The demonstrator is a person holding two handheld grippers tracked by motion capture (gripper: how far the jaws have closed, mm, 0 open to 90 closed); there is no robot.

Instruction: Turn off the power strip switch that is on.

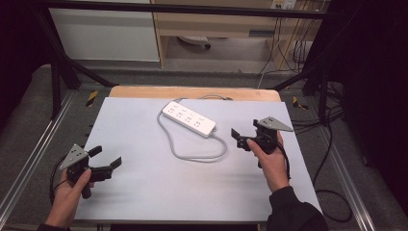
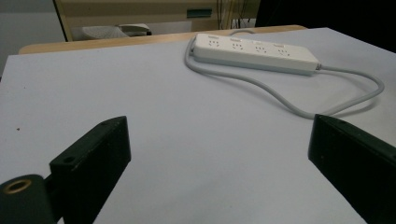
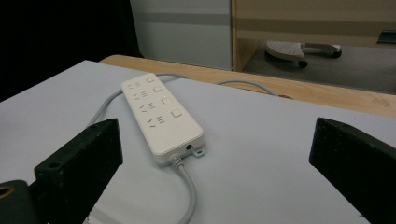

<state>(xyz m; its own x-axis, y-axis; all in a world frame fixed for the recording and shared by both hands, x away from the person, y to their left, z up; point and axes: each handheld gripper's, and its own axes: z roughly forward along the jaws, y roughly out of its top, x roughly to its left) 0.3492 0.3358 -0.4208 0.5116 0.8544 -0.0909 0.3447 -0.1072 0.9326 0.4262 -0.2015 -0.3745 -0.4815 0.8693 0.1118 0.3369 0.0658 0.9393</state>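
A white power strip (image 1: 189,118) lies at the far middle of the pale mat (image 1: 144,183), and its grey cable (image 1: 199,156) loops toward the near side. The strip (image 2: 254,52) has several sockets; four square switches run along the strip (image 3: 161,116) in the right gripper view. My left gripper (image 1: 106,157) is held open at the mat's near left edge, well apart from the strip, nothing between its jaws. My right gripper (image 1: 244,136) is open to the right of the strip, a short way from the end where the cable (image 3: 189,198) leaves it.
A wooden tabletop edge (image 1: 192,91) shows beyond the mat. Black frame bars (image 1: 62,67) stand at both sides. Loose black cables (image 1: 332,192) trail on the floor at right. A cabinet (image 1: 216,24) and a chair base (image 3: 299,50) sit behind the table.
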